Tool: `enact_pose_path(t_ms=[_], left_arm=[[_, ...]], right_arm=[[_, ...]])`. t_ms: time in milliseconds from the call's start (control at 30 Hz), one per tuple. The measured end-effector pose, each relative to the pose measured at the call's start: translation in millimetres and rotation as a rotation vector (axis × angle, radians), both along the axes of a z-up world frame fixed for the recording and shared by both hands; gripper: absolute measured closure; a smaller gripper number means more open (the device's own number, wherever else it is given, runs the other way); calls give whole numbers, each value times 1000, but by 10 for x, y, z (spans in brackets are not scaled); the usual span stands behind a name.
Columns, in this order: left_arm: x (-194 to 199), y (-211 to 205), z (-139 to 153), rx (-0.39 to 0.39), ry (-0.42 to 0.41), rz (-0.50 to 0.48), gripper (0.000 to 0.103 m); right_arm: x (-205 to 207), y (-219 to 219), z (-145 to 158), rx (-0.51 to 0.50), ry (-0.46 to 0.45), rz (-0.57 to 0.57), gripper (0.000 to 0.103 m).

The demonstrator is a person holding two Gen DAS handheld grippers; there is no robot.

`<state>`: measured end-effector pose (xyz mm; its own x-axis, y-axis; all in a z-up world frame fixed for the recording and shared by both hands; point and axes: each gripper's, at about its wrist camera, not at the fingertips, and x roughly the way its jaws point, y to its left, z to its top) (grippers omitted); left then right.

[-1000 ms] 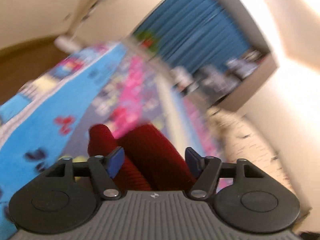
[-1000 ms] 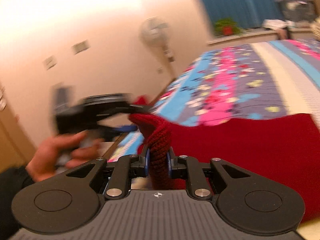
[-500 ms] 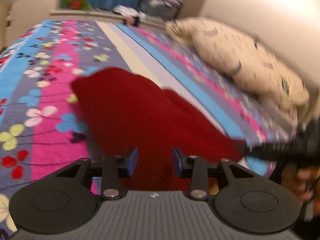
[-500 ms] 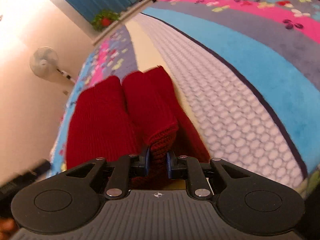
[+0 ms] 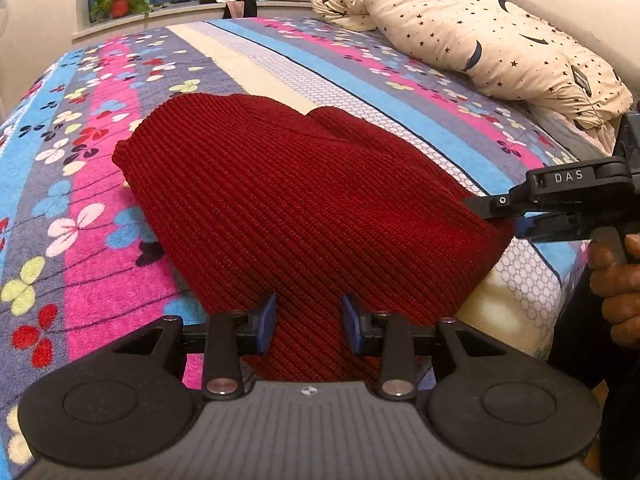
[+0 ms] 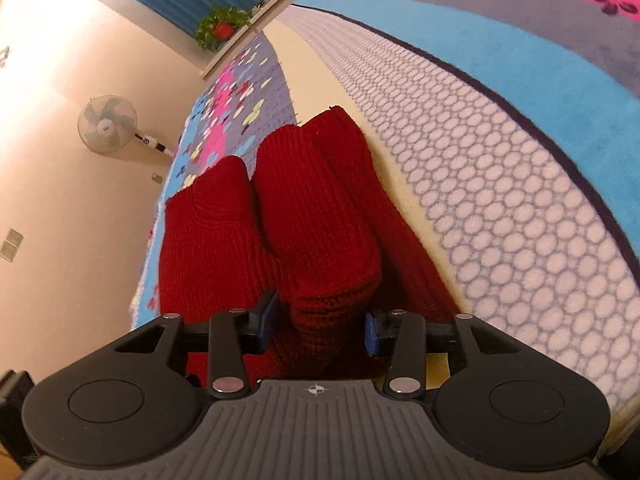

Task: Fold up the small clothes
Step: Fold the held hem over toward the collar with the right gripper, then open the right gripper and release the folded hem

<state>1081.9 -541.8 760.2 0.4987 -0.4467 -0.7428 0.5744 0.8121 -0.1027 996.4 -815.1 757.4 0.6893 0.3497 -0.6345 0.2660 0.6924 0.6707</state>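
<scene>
Opening right claw (image 6: 320, 326) apparently frees red knit (image 6: 320, 216).

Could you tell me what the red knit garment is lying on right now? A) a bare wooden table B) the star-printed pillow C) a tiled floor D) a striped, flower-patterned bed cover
D: the red knit garment is spread flat on the striped, flower-patterned bed cover, well clear of the star-printed pillow.

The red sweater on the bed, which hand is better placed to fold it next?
Probably the right. Its tongs are opening with a bunched edge of the red sweater between them, ready to pinch again. The left tongs only hover open over flat knit, with no edge to grab.
</scene>
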Motion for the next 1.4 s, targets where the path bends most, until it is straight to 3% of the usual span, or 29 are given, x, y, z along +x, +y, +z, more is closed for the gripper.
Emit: enact_pose_path(t_ms=[33,67,133,233,300,367,433,467,533,633,733,833,933,1000,1067,1133,1267,1400], left_arm=[[-22,-5,14,2,-2,0,63],[-50,-14,39,3,-5,0,63],[-56,-9,59,-3,-5,3,63],[-44,15,86,-30,-6,-1,63],[-27,20,103,-42,-2,-1,63],[-24,-3,76,-22,5,-9,63],[-40,-43,59,-8,6,-35,63],[-58,-63,54,-6,7,-50,63],[-85,-95,53,10,0,-67,62],[-76,-70,69,8,3,-63,60],[-43,22,166,-63,-18,-15,60],[17,115,239,-129,-38,36,60],[123,46,89,-51,21,49,60],[108,-46,18,32,-4,21,60],[107,-56,38,31,-10,14,59],[150,-9,48,6,19,29,58],[203,87,94,-51,46,63,58],[223,131,137,-67,40,87,58]], right_arm=[[-1,20,28,-12,-11,10,79],[-13,41,79,-29,-32,24,81],[-75,102,254,-87,-124,46,83],[-274,170,600,-108,-368,72,84],[-370,236,732,-163,-454,84,84],[-347,262,685,-235,-378,66,84],[-212,194,442,-273,-167,36,84],[-135,131,259,-260,-33,26,83],[-100,18,24,-170,92,-9,82],[-95,46,112,-187,48,11,81],[-101,54,111,-191,48,12,79],[-97,8,101,-185,64,-14,67],[-185,25,232,-271,-4,-46,60],[-249,43,382,-361,-73,-86,61],[-285,45,494,-408,-149,-116,61],[-202,47,577,-387,-206,-95,61],[261,106,618,-289,-237,14,60],[952,203,459,-176,-129,112,57]])
